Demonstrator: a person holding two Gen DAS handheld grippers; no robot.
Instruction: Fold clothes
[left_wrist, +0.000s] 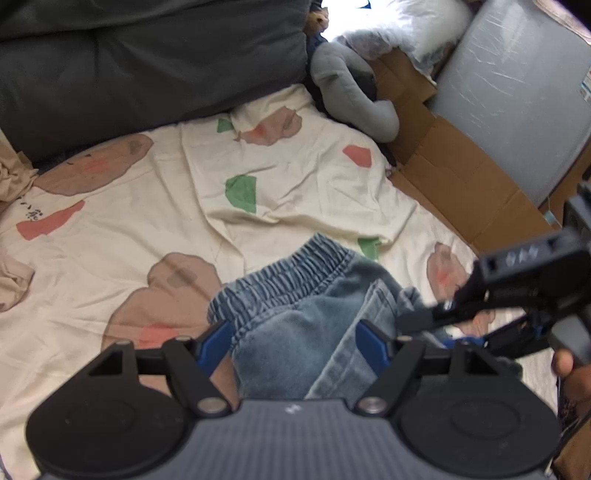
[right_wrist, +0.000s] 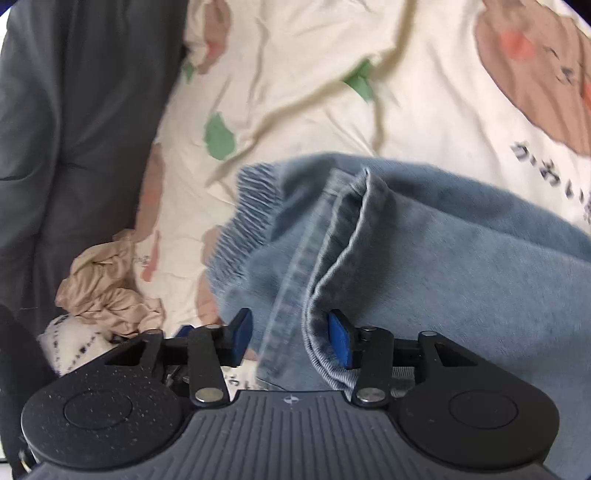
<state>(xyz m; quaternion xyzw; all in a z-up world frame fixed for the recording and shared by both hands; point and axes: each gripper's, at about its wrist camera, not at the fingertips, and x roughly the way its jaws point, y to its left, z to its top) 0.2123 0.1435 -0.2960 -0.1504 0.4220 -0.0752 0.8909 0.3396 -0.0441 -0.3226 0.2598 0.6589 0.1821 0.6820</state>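
Light blue jeans (left_wrist: 306, 295) with an elastic waistband lie bunched on a cream bear-print sheet (left_wrist: 147, 206). My left gripper (left_wrist: 293, 345) stands open just over them, its blue pads on either side of the waistband end. In the right wrist view the jeans (right_wrist: 443, 258) fill the lower right, with a folded hem running down toward me. My right gripper (right_wrist: 291, 339) is open, and that hem fold lies loose between its pads. Its black frame (left_wrist: 524, 273) reaches in from the right in the left wrist view, held by a hand (left_wrist: 565, 365).
A dark grey cushion (left_wrist: 147, 55) borders the sheet's far side. A grey plush toy (left_wrist: 347, 92), flattened cardboard (left_wrist: 461, 177) and a plastic-wrapped grey block (left_wrist: 517, 92) lie past its right edge. A crumpled tan garment (right_wrist: 107, 284) and a white patterned cloth (right_wrist: 70, 343) sit left.
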